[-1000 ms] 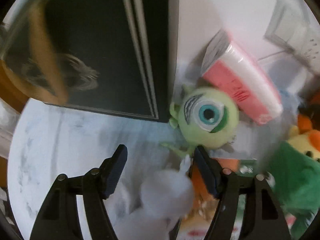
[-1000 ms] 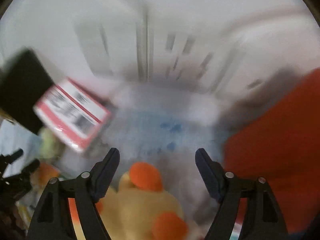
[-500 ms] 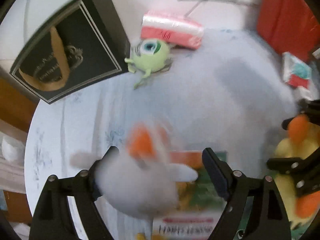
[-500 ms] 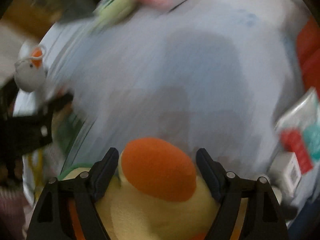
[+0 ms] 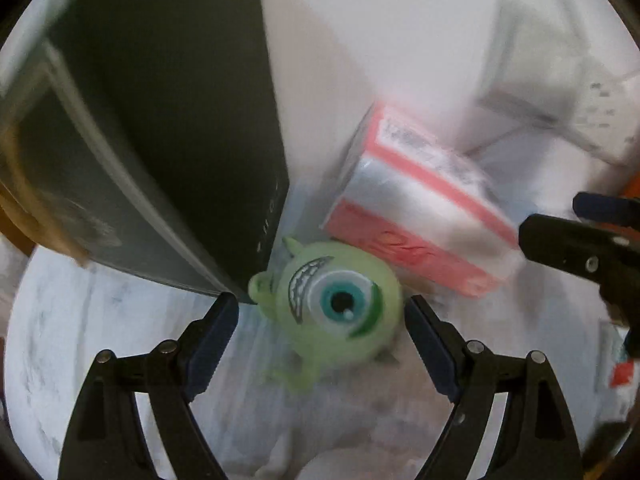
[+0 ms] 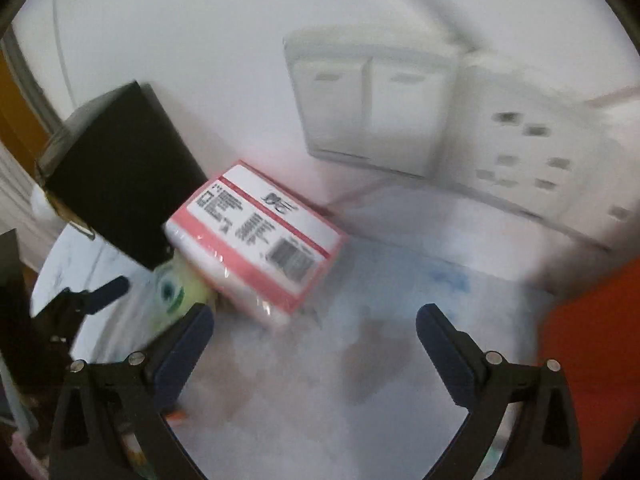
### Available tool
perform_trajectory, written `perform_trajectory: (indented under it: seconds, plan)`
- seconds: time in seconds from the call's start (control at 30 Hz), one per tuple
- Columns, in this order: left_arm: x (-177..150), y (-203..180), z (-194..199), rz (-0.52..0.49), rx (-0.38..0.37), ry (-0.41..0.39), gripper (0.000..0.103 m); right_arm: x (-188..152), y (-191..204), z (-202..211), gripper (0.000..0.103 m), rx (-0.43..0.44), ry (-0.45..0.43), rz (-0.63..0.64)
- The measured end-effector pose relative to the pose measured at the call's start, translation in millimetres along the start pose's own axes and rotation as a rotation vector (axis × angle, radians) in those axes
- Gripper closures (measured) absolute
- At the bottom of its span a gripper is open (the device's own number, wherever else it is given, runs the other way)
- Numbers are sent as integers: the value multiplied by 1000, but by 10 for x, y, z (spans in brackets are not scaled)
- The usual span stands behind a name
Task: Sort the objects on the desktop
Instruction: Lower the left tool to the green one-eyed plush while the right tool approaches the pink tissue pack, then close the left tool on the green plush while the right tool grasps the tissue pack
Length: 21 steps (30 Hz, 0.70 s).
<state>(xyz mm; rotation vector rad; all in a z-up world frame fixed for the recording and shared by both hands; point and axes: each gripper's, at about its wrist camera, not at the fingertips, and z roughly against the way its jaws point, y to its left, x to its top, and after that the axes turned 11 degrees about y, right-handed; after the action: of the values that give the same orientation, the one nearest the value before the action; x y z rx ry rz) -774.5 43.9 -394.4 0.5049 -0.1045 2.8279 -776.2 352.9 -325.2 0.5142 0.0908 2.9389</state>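
Note:
A green one-eyed plush toy (image 5: 340,304) lies on the pale table cloth (image 5: 80,320), against the corner of a black box (image 5: 160,140). My left gripper (image 5: 320,316) is open and straddles the toy, its pads clear of it on both sides. Behind the toy a pink-and-white tissue pack (image 5: 420,216) leans tilted. My right gripper (image 6: 314,320) hovers over bare cloth to the right of the tissue pack (image 6: 256,236); its jaws are opening and nothing is between them. The right wrist view also shows the green plush toy (image 6: 176,292), partly hidden under the pack.
A white wall with a double switch (image 6: 372,108) and sockets (image 6: 532,152) closes the back. The black box (image 6: 120,172) stands at the back left. A red object (image 6: 592,340) fills the right edge. Blurred coloured items lie near the lower left.
Both grippers swung to the back of the table. The white plush is gone from between the left jaws, which now flank the green one. The yellow-orange plush is gone from the right jaws, now wider.

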Motion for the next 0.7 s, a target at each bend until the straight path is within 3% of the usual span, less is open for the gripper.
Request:
perform_trajectory:
  seconds: [0.1,0.17,0.23,0.27,0.33,0.4,0.43,0.47,0.5,0.53,0.57,0.63,0.7]
  plan:
    - [21,70,-229,50,-47,8,18,119,37,-243,0,8,-25,43]
    - [43,100,-252,77,-71,-2,20,182,51,-313,0,57,-90,59]
    - [35,110,-279,73,-60,-5,33,269,64,-422,0,120,-106,52]
    - [13,109,-316,61,-74,17,39,298,71,-478,0,143,-94,46]
    - [-57,88,-342,37,-68,53,40,317,141,-680,0,163,1,40]
    - [-171,75,-337,9,-46,75,42,212,239,-713,1,175,38,59]
    - [-236,90,-327,1,-40,81,42,133,328,-752,6,144,96,87]
    - [-313,124,-312,-2,-33,84,42,41,426,-801,21,59,147,131]
    - [-374,164,-301,0,-32,87,42,-78,559,-803,23,-61,154,207]
    - [-444,206,-289,-6,-34,85,42,-147,613,-790,24,-86,163,227]
    - [-479,238,-288,-2,-23,80,42,-189,631,-751,24,-49,180,220]
    - [-494,295,-298,12,-29,76,42,-183,676,-617,22,-56,128,228]
    - [-492,344,-291,20,-27,67,43,-84,729,-444,0,-97,27,249]
